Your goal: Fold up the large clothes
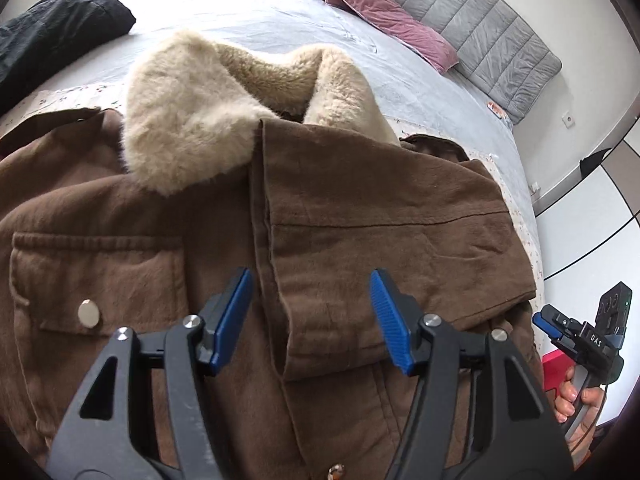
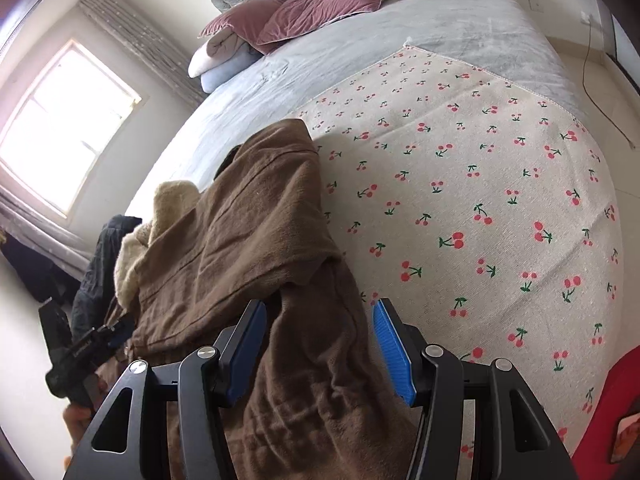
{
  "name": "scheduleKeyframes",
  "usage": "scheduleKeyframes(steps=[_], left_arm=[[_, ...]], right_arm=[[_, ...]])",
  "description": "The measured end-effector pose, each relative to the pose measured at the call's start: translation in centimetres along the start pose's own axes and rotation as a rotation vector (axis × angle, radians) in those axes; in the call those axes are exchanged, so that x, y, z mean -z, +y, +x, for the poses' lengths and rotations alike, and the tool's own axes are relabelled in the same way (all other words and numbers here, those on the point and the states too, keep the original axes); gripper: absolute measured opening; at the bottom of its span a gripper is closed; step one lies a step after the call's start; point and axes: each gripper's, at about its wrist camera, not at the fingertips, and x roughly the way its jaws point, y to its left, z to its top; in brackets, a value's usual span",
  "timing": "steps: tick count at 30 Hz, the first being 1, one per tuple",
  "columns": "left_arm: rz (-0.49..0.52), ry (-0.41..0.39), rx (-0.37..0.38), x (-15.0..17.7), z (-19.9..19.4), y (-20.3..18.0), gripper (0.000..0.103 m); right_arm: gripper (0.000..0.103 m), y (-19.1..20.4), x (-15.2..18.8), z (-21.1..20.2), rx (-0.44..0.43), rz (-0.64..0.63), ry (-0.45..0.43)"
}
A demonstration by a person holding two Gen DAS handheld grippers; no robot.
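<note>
A big bed (image 2: pixel 400 40) with a grey sheet filled most of the room. A white cloth with red cherries (image 2: pixel 480 200) lay over its near part. On that cloth lay the brown jacket (image 1: pixel 360 220), front side up, with its fluffy cream collar (image 1: pixel 192 120) at the far end. The jacket's right sleeve (image 2: pixel 260 220) was already laid over the front. Far away by the headboard sat pink pillows (image 1: pixel 384 12), and a dark garment (image 1: pixel 60 28) lay at the far left.

The left gripper (image 1: pixel 312 316) hung over the middle of the jacket, by the front flap. Its blue pads stood apart and pinched nothing. The right gripper (image 2: pixel 320 352) hung over the jacket's right edge. Cloth lay between its pads, but they did not squeeze it.

It looked like the folding was partly done. Next, I think, the left side with the chest pocket (image 1: pixel 92 280) needed folding in, so a gripper had to pinch that far-left edge first.
</note>
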Motion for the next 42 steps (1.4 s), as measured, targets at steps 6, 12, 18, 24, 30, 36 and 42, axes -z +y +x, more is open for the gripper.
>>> scheduleKeyframes(steps=[6,12,18,24,30,36,42], left_arm=[[-0.037,-0.029,-0.055,-0.5,1.0,0.6,0.008],[-0.155,-0.113,0.051,1.1,-2.8,2.1,0.003],[-0.084,-0.046,-0.118,2.3,-0.8,3.4,0.0],[0.018,-0.132,-0.091,-0.2,-3.9,-0.7,0.046],[0.186,-0.1,-0.04,-0.2,-0.4,-5.4,0.058],[0.303,-0.103,-0.066,3.1,3.3,-5.6,0.063],[0.35,-0.068,-0.078,3.5,2.4,-6.4,0.077]], right_arm=[[0.054,0.5,-0.5,3.9,0.043,-0.061,0.008],[0.028,2.0,-1.8,3.2,0.202,-0.146,-0.149],[0.037,-0.8,-1.6,3.7,0.216,-0.088,-0.103],[0.039,0.1,-2.4,-0.6,0.103,-0.109,-0.063],[0.039,3.6,-2.5,-3.9,0.056,-0.162,-0.218],[0.039,4.8,-1.0,1.9,0.039,-0.231,-0.154],[0.038,4.4,0.3,4.9,0.129,-0.241,-0.047]])
